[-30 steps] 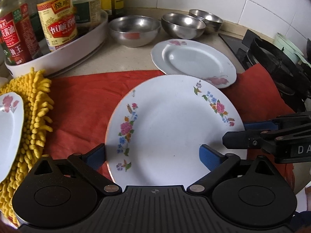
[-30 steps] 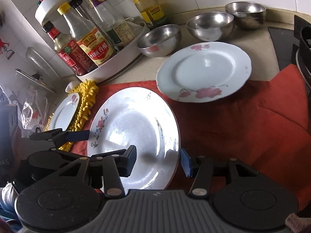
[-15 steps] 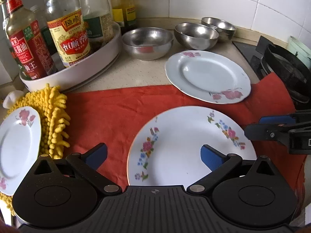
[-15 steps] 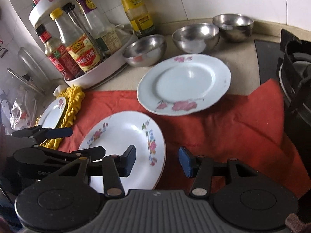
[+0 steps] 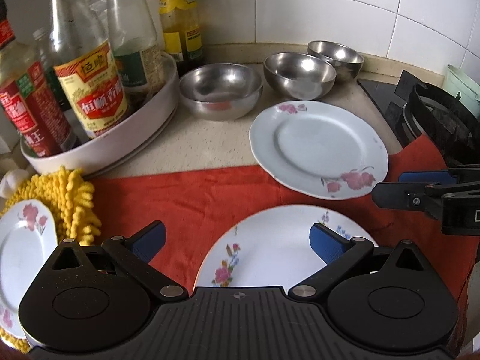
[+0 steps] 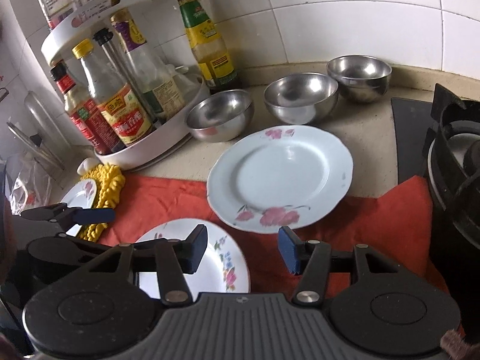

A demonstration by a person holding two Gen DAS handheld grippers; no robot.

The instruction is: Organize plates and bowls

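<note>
A white plate with coloured flowers (image 5: pixel 270 252) (image 6: pixel 216 261) lies on the red cloth (image 5: pixel 195 198), just below both grippers. My left gripper (image 5: pixel 237 234) stands wide open above its near edge and holds nothing. My right gripper (image 6: pixel 243 244) hovers over the plate's right rim, jaws opening, with nothing between them. A pale plate with pink flowers (image 5: pixel 318 147) (image 6: pixel 279 177) rests farther back, half on the cloth. A small flowered plate (image 5: pixel 21 249) (image 6: pixel 81 193) lies at the far left. Three steel bowls (image 5: pixel 220 90) (image 5: pixel 300 73) (image 5: pixel 336 55) line the back of the counter.
A white turntable tray (image 5: pixel 120 138) with several sauce bottles stands at the back left. A yellow chenille cloth (image 5: pixel 72 198) lies beside the small plate. A black gas stove (image 5: pixel 435 114) borders the right side. Tiled wall closes off the back.
Both grippers have drawn back and upward from the flowered plate, which now sits lower in both views. The left jaws have widened a little. The plates and bowls stay where they were.
</note>
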